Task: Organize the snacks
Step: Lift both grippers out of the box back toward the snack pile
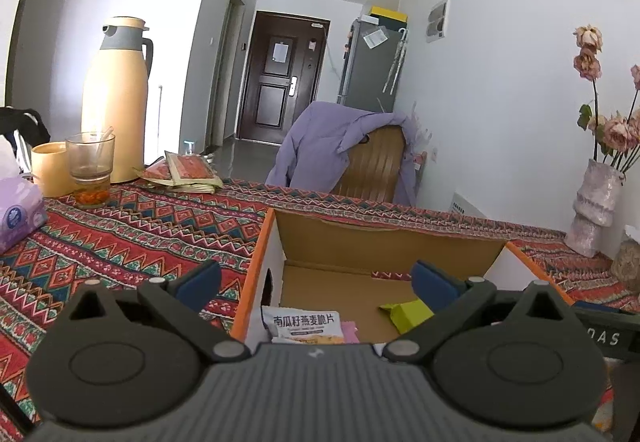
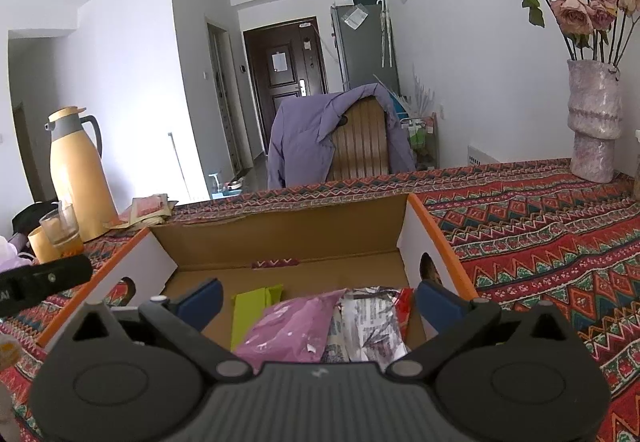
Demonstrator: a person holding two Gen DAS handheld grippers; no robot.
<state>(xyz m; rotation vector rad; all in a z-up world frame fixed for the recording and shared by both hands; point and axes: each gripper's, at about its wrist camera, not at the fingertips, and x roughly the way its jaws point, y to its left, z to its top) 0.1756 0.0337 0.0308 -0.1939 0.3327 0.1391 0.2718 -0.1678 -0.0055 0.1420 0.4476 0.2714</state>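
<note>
Patterned red tablecloth point(image 1: 120, 238), covering the table. Yellow thermos jug point(image 1: 116, 98) with grey collar, upright at the far left. Yellow cup point(image 1: 46, 168) and glass tumbler point(image 1: 90, 162) just before it, touching. Purple tissue pack point(image 1: 20, 214) at the left edge. Pale textured vase point(image 2: 594, 122) holding dried roses point(image 2: 580, 10), far right. Wooden chair point(image 2: 362, 138) beyond the table, draped with a lilac jacket point(image 2: 304, 130). Dark door point(image 2: 286, 78); grey refrigerator point(image 2: 366, 42).
</note>
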